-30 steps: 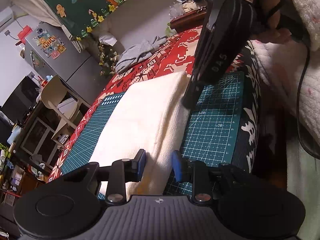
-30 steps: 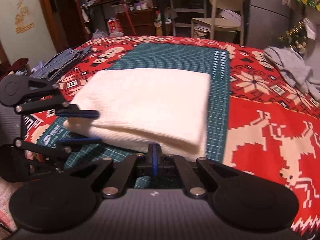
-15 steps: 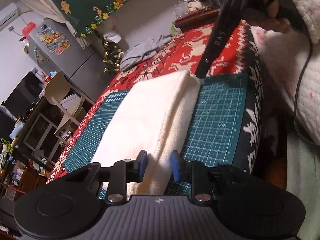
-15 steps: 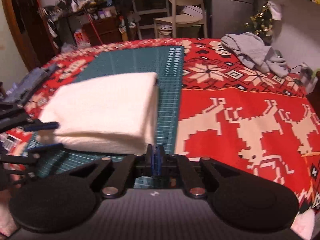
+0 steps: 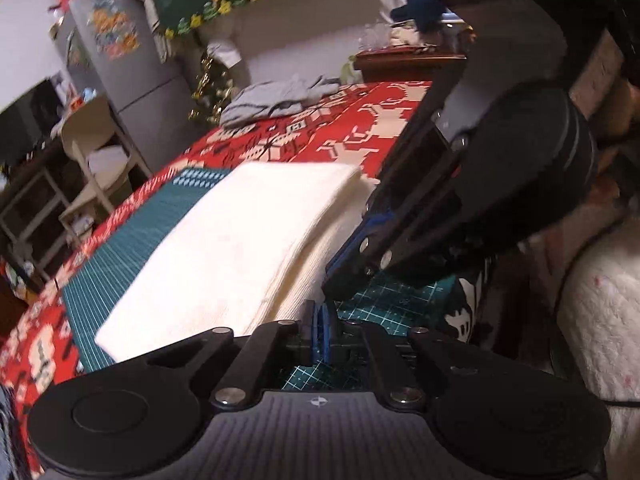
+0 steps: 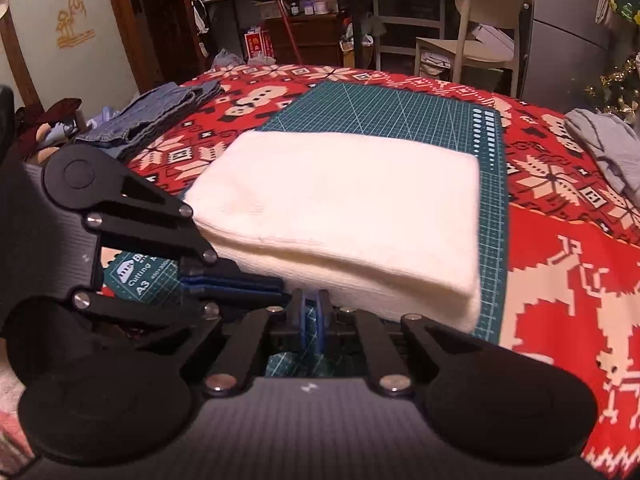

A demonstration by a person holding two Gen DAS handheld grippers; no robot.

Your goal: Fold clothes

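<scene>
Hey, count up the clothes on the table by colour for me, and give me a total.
Cream, folded on the cutting mat: 1
Blue denim, folded at the table's left: 1
Grey, crumpled at the right: 1
Total: 3

Support surface: red patterned cloth (image 6: 560, 288) with white reindeer and snowflake motifs. Lying on it:
- green cutting mat (image 6: 384, 108), directly ahead of the right fingers
- folded cream garment (image 6: 340, 208) on the mat
- folded denim (image 6: 148, 116), far left of the fingers
- crumpled grey garment (image 6: 604, 148), far right
</scene>
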